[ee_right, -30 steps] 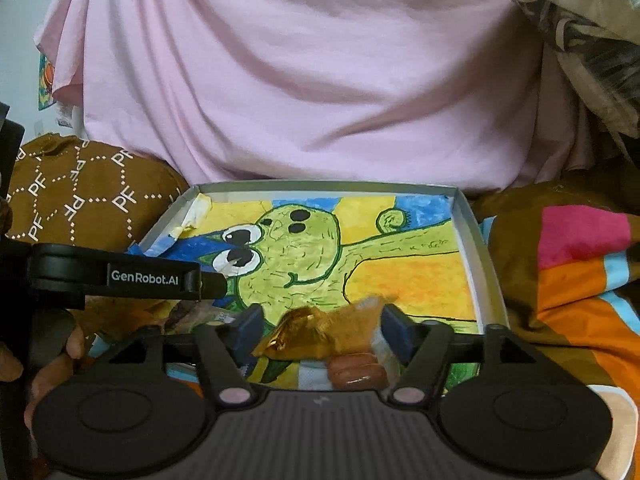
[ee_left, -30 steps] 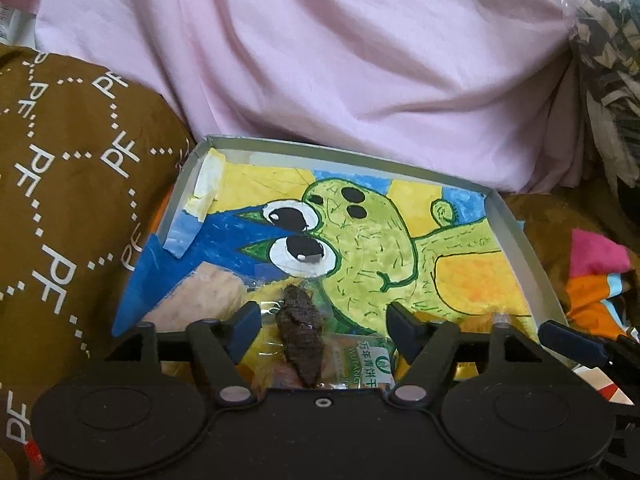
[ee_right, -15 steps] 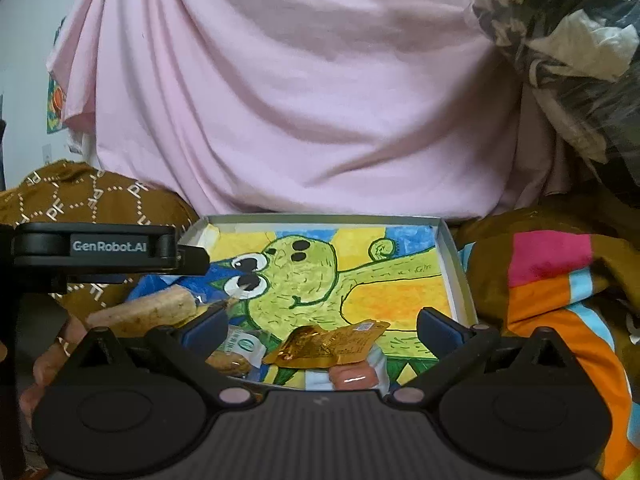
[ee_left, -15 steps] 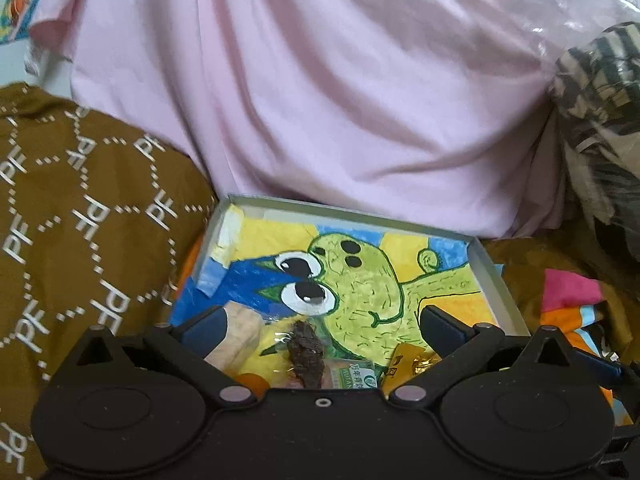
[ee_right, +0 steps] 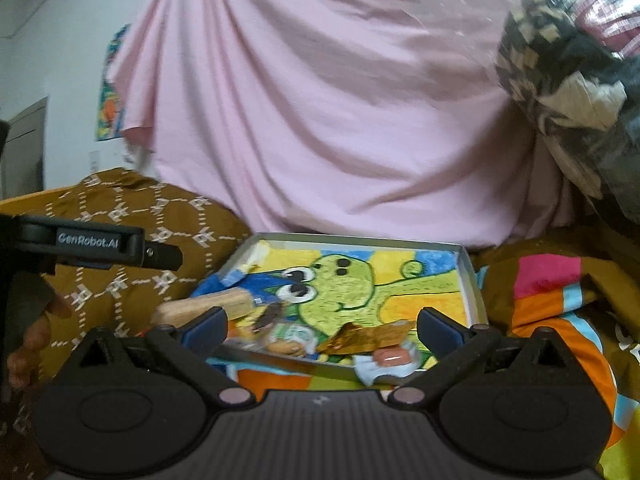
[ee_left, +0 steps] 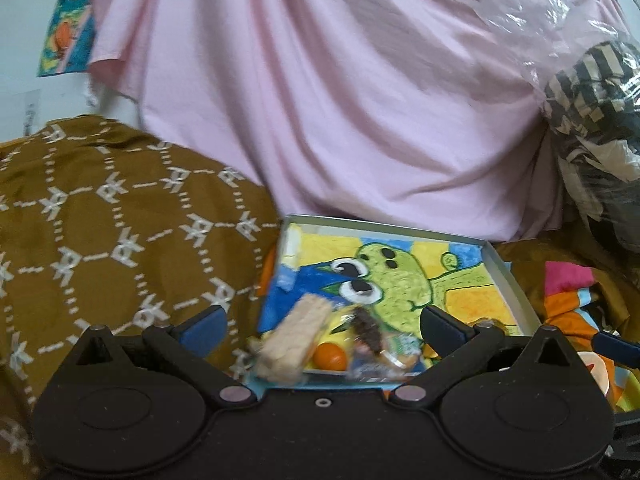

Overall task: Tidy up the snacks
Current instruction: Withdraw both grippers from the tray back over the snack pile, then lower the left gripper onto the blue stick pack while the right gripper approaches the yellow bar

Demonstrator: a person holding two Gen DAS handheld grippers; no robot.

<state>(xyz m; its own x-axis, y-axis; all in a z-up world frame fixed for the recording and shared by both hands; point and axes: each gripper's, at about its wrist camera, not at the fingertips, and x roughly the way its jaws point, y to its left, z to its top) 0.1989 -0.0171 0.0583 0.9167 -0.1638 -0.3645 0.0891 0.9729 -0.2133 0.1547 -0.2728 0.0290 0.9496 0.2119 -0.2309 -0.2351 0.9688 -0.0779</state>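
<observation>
A shallow box point(ee_left: 505, 276) painted with a green cartoon creature lies on the bed; it also shows in the right wrist view point(ee_right: 468, 276). Snacks lie at its near end: a pale wafer pack point(ee_left: 294, 340), an orange round sweet point(ee_left: 329, 356), a dark dried snack in clear wrap point(ee_left: 368, 330), a gold foil pack point(ee_right: 372, 336) and a pink sausage in white wrap point(ee_right: 390, 358). My left gripper point(ee_left: 322, 326) is open and empty, pulled back above the box's near edge. My right gripper point(ee_right: 322, 324) is open and empty, also behind the near edge.
A brown patterned quilt point(ee_left: 112, 232) rises at the left. A pink sheet point(ee_left: 340, 100) drapes behind the box. A striped colourful blanket point(ee_right: 560, 300) lies at the right, with a bagged patterned bundle point(ee_right: 568, 80) above it. The left gripper's body point(ee_right: 88, 242) shows at left.
Both grippers opened, let go of the dark dried snack and the gold foil pack, and pulled back and up from the box. The snacks now lie in the box.
</observation>
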